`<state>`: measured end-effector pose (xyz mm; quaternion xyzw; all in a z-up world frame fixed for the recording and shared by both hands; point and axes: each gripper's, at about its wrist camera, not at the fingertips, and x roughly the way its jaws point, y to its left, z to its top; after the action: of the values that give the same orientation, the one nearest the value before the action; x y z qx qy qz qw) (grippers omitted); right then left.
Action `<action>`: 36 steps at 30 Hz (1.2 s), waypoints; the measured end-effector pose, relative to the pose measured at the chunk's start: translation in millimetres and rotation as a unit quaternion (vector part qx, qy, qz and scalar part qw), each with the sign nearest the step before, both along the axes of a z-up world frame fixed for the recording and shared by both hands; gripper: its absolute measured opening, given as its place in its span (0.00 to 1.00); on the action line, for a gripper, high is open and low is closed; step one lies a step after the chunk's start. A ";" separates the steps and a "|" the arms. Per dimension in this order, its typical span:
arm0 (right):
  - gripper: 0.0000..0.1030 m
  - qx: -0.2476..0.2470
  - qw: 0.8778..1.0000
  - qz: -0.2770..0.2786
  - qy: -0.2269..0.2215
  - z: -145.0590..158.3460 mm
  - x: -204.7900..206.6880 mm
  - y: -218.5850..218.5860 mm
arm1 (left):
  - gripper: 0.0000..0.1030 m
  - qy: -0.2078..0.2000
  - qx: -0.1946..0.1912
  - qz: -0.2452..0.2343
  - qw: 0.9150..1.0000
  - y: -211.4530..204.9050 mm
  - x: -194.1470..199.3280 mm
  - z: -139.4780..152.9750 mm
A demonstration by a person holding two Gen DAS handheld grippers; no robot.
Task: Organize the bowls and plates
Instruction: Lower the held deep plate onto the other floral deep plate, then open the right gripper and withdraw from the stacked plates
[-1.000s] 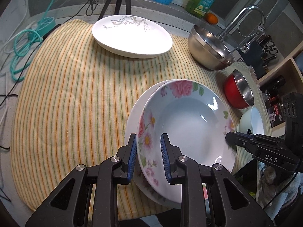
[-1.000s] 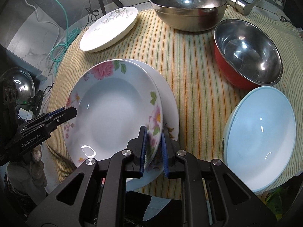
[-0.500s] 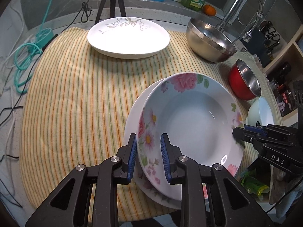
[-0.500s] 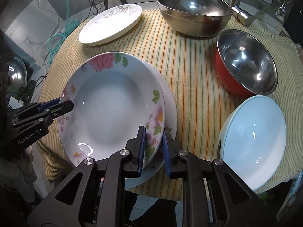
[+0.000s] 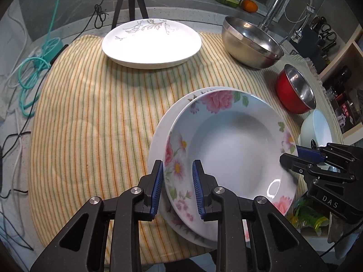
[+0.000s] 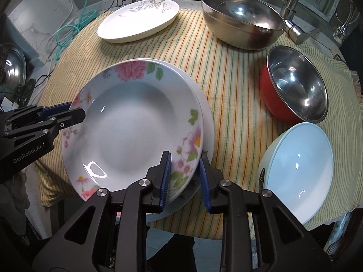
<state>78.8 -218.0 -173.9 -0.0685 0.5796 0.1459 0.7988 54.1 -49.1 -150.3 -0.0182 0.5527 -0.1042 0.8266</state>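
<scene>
— Where does the floral deep plate [image 5: 233,151] sit?

— It sits on a second, plainer plate [image 5: 160,133] near the front edge of the striped yellow cloth [image 5: 90,117]. Its rim stands between the fingers of both grippers, on opposite sides.

— So the left gripper [image 5: 177,189] has it?

— The blue pads [image 5: 157,188] straddle the near-left rim with a visible gap on each side, so the jaws look apart and unclamped, not pinching.

— And the right gripper [image 6: 185,178]?

— Much the same: its pads [image 6: 165,178] bracket the rim by the pink flower, loosened, with space beside the plate edge. From the left wrist view it appears at the plate's far right rim [image 5: 301,155].

— What else is laid out?

— A white plate with a grey leaf pattern [image 6: 138,19] lies at the far side of the cloth, well apart. A large steel bowl [image 6: 242,18] sits far right by the faucet [image 5: 285,2]; a red bowl with a steel interior [image 6: 295,83] is nearer, and a pale blue bowl [image 6: 297,170] rests tilted at the near right edge.
</scene>
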 end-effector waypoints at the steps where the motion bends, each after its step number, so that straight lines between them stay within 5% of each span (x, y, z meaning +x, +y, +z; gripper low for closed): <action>1: 0.26 0.001 1.000 0.000 -0.001 0.0 -0.3 -0.3 | 0.22 -0.001 -0.002 0.001 1.000 0.7 0.0 0.1; 6: 0.27 0.003 1.000 -0.002 0.000 -0.6 0.4 -0.8 | 0.22 -0.002 -0.002 0.002 1.000 1.5 -1.1 0.1; 20: 0.49 0.052 0.998 -0.018 -0.025 21.4 0.9 -10.9 | 0.23 -0.007 -0.028 0.020 0.999 14.6 -0.9 8.6; 29: 0.54 0.144 0.988 -0.022 -0.045 54.1 5.8 -34.1 | 0.26 -0.034 -0.077 0.085 0.993 36.8 -3.4 35.0; 36: 0.54 0.171 0.984 0.012 -0.054 74.7 13.8 -35.7 | 0.26 -0.058 -0.102 0.146 0.982 47.1 -10.4 51.8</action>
<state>92.6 -253.7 -99.2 0.0542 0.5009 0.2484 0.8273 43.7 -2.1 -98.5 -0.1769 0.4813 -0.0392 0.8576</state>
